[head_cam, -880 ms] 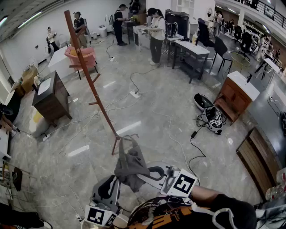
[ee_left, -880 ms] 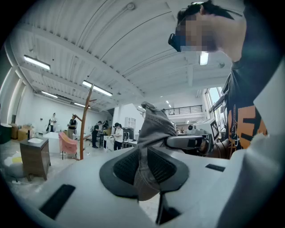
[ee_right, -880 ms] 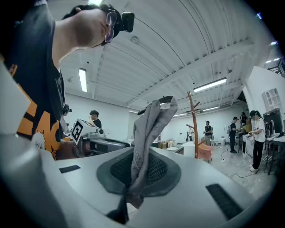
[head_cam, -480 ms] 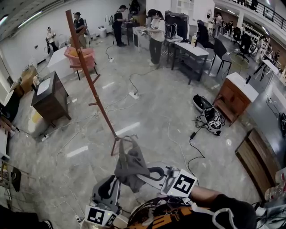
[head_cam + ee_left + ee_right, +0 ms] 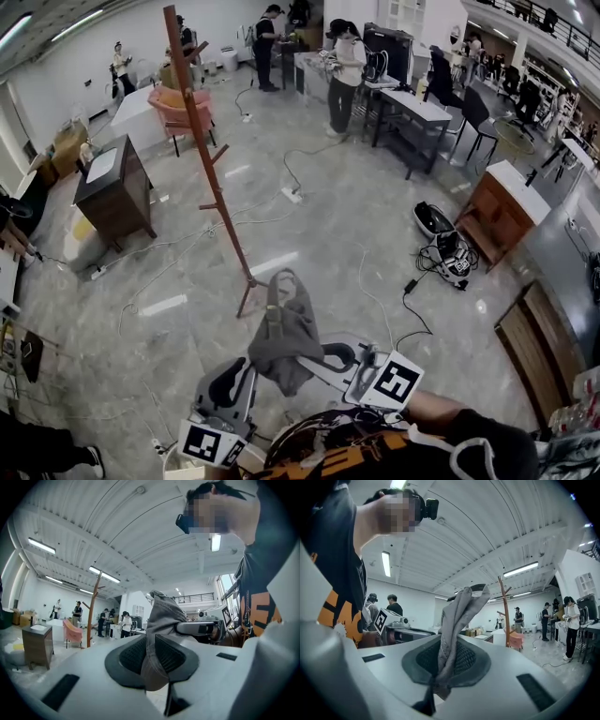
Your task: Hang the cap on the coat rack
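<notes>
A limp grey cap [image 5: 284,328] hangs between both grippers just in front of me, its strap loop standing up. My left gripper [image 5: 246,373] is shut on the cap's lower left part, and its own view shows the cloth [image 5: 164,616] pinched between the black pads [image 5: 173,656]. My right gripper [image 5: 330,359] is shut on the cap's right side, where the fabric [image 5: 459,616] rises out of the closed jaws. The red-brown wooden coat rack [image 5: 202,150] stands ahead and to the left, its foot close to the cap and its pegs bare. It also shows as the rack [image 5: 93,611] in the left gripper view and the rack [image 5: 505,616] in the right gripper view.
A dark wooden cabinet [image 5: 112,187] and a pink chair [image 5: 173,108] stand left of and behind the rack. Cables [image 5: 375,291] trail over the marble floor. Ahead right are a helmet-like device [image 5: 448,253], a brown cabinet [image 5: 502,202], desks and several people [image 5: 342,70].
The cap and both grippers have risen slightly and come closer to the rack's foot. The rack sits a little more to the right in the head view.
</notes>
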A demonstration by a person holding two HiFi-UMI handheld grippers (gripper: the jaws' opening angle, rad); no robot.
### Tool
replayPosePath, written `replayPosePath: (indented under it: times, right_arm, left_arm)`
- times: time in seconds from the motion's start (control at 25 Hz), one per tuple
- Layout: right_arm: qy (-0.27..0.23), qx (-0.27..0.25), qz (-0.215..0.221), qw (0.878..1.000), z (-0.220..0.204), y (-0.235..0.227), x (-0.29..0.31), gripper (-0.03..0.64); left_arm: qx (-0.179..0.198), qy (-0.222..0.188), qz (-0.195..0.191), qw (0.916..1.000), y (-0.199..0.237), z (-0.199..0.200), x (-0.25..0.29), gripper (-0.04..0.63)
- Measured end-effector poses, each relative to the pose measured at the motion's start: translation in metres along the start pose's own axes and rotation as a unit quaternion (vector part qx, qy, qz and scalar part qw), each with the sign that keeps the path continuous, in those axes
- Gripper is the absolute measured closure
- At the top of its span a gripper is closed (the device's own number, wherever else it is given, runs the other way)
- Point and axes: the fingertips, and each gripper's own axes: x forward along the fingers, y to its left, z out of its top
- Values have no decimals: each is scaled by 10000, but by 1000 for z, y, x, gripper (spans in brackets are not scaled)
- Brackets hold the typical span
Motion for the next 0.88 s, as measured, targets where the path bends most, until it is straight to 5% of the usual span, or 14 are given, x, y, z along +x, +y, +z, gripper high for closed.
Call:
replayPosePath:
  times: [0.88]
  right_arm:
    - [172,-236,-427,9987,-9,-17,79,578]
  left_arm:
    - [-76,-76,203,9997,94,6,-33,523]
